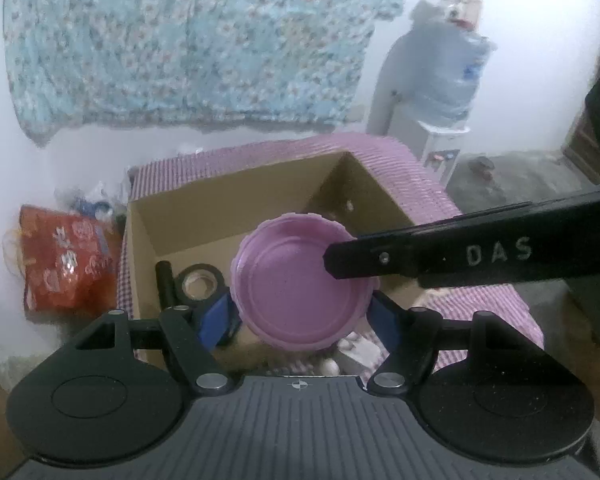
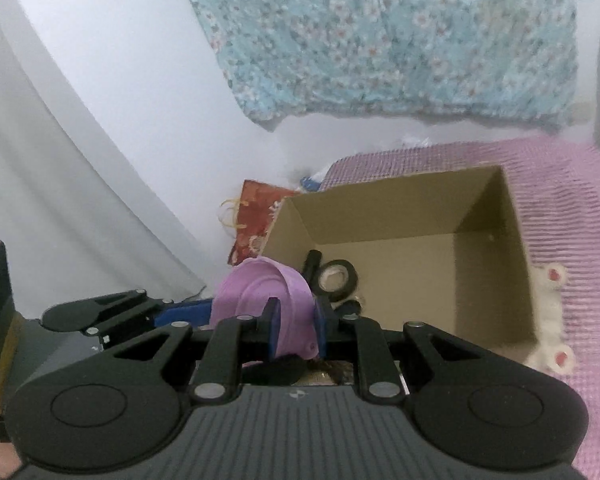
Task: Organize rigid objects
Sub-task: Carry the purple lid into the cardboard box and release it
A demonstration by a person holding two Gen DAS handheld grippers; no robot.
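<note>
Two grippers share one pink plastic lid, held above the cardboard box: the left gripper is spread across its width, the right gripper pinched narrowly on its rim. Light, stiff and probably slippery, it is best gripped at the ridged edge. Only the left view shows its hollow face; only the right shows a plush toy beside the box.

The only legible lettering is "DAS", in pale raised capitals on the black arm of the right gripper that reaches in from the right edge of the left wrist view. The red bag beside the bench carries white and gold printed figures, too blurred to read. The water bottle on the dispenser has a small blue label, also unreadable.
</note>
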